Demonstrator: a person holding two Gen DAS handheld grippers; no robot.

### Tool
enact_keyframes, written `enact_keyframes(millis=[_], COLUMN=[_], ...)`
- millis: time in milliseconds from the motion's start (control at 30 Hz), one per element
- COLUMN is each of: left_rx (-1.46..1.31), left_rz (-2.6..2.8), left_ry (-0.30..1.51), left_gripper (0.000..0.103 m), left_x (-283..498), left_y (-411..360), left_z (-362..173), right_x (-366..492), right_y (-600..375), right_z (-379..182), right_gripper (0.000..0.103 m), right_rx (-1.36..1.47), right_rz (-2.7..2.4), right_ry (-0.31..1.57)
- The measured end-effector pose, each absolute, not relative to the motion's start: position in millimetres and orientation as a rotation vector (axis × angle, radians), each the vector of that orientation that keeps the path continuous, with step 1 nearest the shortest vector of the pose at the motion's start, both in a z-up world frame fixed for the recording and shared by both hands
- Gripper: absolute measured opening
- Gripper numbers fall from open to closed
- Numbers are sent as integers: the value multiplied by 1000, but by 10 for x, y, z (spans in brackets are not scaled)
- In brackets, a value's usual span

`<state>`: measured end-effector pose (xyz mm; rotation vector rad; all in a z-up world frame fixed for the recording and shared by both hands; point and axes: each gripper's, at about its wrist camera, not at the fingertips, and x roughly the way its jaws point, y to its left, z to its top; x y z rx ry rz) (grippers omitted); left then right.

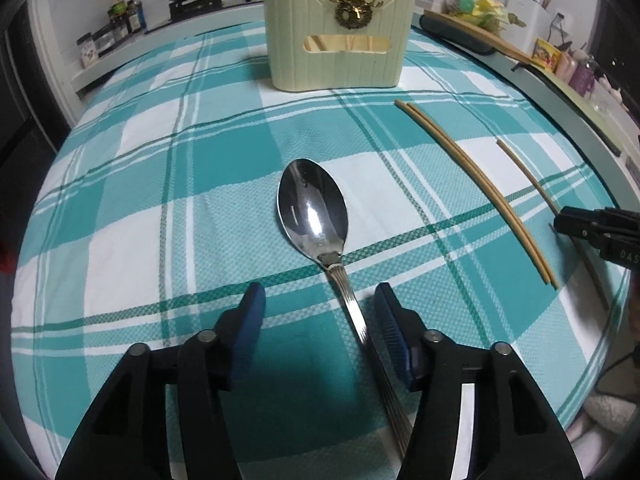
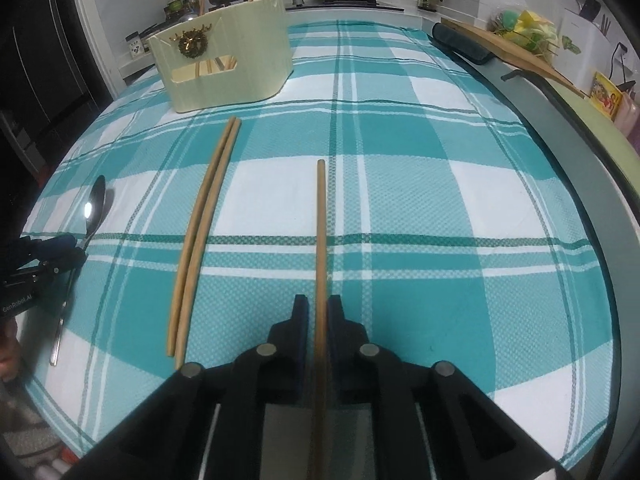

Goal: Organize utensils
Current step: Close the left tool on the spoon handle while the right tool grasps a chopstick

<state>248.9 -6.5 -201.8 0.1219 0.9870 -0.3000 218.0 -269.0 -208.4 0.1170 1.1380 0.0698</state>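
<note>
left claw [image 1: 320, 300] spread, spoon [image 1: 316, 216] handle lengthwise between | right claw [image 2: 318, 312] narrowed round chopstick [image 2: 321, 240], grip unclear

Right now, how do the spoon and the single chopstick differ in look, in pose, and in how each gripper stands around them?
The spoon is shiny metal with a broad bowl; the single chopstick is a plain tan stick.
The spoon's handle sits off-centre, beside one finger of the left gripper, whose jaws stand wide; the chopstick runs centred through the right gripper, whose jaws are nearly closed around it.
Both lie on the checked tablecloth, pointing roughly toward the utensil holder.
</note>
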Motion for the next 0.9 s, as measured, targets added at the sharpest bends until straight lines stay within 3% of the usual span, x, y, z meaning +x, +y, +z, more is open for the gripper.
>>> enact_keyframes(millis=[33,100,233,567,667,733,900], left_rx=[93,38,49,22,11,22,-5], left_rz=[-296,-278,-148,-68,-77,-98,-142], left_ry=[994,1007,1001,1025,1017,995,979], left_gripper=[66,71,75,75,68,43,42], left_x=[2492,2516,2600,2960,3027,3063,3046], left_y=[-36,-1,-57,-187,-178,-199,-148], left_z=[-2018,-2025,-2048,-2099,-2105,-2086,-2008], right_x=[2183,2191,2282,2829,3004,3111,3246], right_y=[-2700,-2711,-2774,-2780,-2667,-2593,-2674], right_z=[-2082,-2072,-2073,-2160,-2175,-2193,-2157], right_gripper=[35,41,41,42,35,10,6], right_rx=[148,165,149,61,18,-20,73], right_rz=[102,120,137,183,190,186,177], right_ry=[1137,1147,1180,1252,1249,1236,1207])
